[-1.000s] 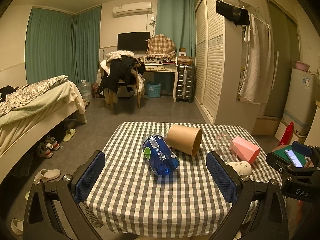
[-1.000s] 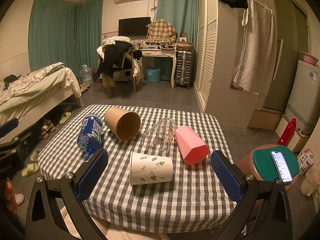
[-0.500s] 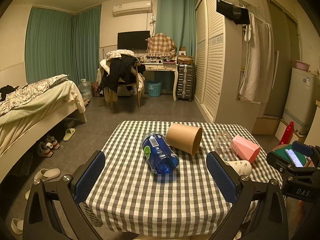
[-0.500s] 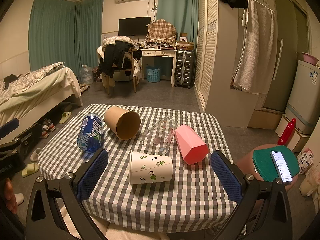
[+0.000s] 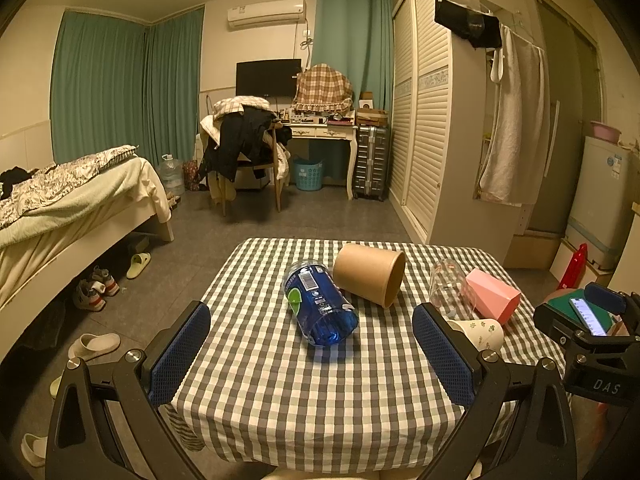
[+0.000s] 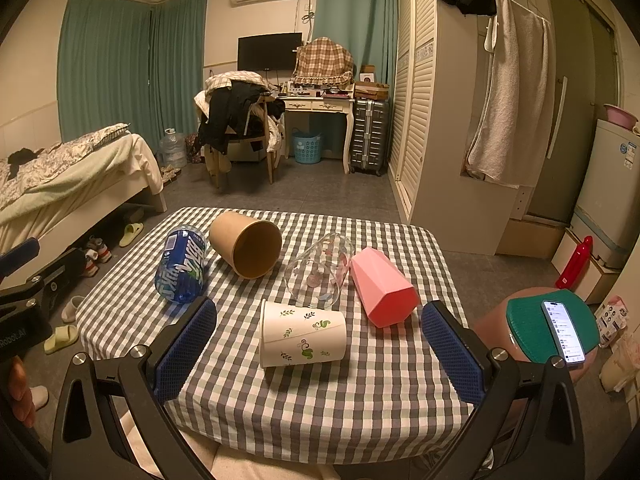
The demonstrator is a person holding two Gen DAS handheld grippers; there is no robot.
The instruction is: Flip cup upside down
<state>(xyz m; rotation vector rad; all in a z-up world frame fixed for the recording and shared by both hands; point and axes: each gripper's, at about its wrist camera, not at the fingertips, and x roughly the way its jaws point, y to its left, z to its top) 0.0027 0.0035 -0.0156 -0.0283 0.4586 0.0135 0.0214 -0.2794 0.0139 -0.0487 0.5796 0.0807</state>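
Checked table (image 6: 392, 392): 5 things lying on their sides. White leaf-print cup (image 6: 303, 333) nearest the front edge, between the spread fingers of the right gripper (image 6: 319, 350), untouched. Behind it: clear glass (image 6: 318, 274), pink cup (image 6: 382, 286), brown paper cup (image 6: 247, 243), blue bottle (image 6: 182, 265). Left gripper (image 5: 312, 354) also wide open, empty, facing the bottle.

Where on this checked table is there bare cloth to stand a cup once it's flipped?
The near strip of the checked tablecloth, between the leaf-print paper cup and the table's front edge, is bare. The middle is crowded: blue bottle, brown paper cup, clear glass, pink cup.
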